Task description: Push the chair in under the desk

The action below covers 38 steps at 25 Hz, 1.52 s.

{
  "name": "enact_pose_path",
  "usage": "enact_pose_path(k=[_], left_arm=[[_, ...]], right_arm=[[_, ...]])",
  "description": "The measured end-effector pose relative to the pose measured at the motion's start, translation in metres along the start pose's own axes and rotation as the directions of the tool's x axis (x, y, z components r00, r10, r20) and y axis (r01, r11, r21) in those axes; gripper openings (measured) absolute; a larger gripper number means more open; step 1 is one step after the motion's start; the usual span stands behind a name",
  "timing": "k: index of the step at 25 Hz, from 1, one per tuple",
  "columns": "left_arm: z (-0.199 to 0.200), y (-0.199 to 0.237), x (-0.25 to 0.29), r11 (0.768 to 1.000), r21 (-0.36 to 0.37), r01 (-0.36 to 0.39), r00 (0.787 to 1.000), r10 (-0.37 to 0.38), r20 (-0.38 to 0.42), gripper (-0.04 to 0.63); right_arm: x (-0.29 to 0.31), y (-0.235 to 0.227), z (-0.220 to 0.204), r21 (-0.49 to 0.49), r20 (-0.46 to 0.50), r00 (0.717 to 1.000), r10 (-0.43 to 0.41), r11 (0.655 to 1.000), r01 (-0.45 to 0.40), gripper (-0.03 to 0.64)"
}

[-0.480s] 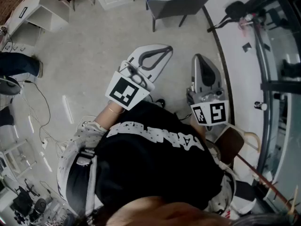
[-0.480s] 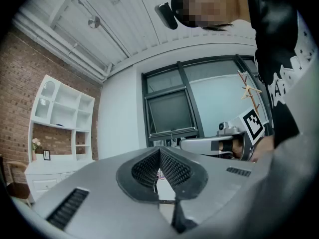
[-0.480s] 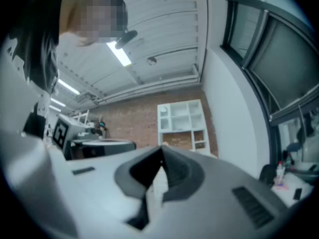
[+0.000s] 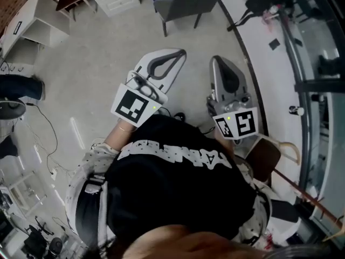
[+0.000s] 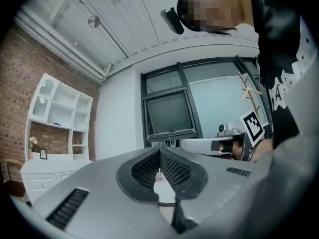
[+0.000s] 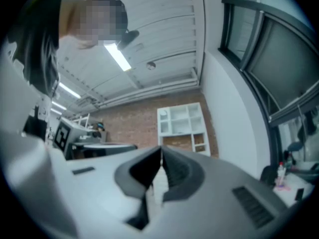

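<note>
Across the floor [image 4: 97, 63], the chair [image 4: 186, 4] stands well beyond the left hand-held gripper [image 4: 180, 53] and right hand-held gripper [image 4: 220, 61], both closed, empty.

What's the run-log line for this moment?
left gripper: shut, empty | right gripper: shut, empty | blue chair: ahead on floor, untouched

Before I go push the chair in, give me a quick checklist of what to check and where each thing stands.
1. Left gripper shut, nothing between the jaws: ok.
2. Right gripper shut, nothing between the jaws: ok.
3. Blue chair in view ahead, upright: ok.
4. A gripper in contact with the chair: not ok, both are well short of it.
5. Room for the chair under the white desk: cannot tell, hidden from above.
</note>
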<state>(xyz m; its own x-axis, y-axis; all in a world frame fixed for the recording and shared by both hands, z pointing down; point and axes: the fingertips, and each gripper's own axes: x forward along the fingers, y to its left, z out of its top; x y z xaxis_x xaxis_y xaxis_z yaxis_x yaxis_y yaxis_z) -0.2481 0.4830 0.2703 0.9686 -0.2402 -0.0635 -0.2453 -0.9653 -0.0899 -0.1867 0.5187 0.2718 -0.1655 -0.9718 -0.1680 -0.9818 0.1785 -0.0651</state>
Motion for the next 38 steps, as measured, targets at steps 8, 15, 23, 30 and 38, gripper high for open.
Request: enact_pose_path(k=[8,15,23,30,38], left_arm=[[-0.001,-0.037,0.025,0.997,0.042,0.058,0.998,-0.057,-0.017,0.034],[-0.004,-0.07,0.04,0.993,0.057,0.1,0.995,-0.098,-0.03,0.034],[-0.008,-0.072,0.05,0.991,0.056,0.119,0.992,-0.117,-0.037,0.034],[-0.015,-0.062,0.084,0.982,0.04,0.186,0.982,-0.186,-0.012,0.034],[-0.017,-0.034,0.141,0.969,0.019,0.246,0.969,-0.246,0.008,0.034]], right_arm=[[-0.029,-0.023,0.006,-0.008,0.013,1.0,-0.019,1.0,0.019,0.031],[-0.058,-0.041,0.012,0.036,0.05,0.998,-0.033,0.999,0.031,0.032],[-0.061,-0.045,0.014,0.035,0.06,0.998,-0.037,0.999,0.035,0.032],[-0.048,-0.064,0.013,0.006,0.04,0.997,-0.059,0.998,0.059,0.032],[-0.015,-0.112,0.019,-0.009,0.04,0.994,-0.097,0.995,0.098,0.035]])
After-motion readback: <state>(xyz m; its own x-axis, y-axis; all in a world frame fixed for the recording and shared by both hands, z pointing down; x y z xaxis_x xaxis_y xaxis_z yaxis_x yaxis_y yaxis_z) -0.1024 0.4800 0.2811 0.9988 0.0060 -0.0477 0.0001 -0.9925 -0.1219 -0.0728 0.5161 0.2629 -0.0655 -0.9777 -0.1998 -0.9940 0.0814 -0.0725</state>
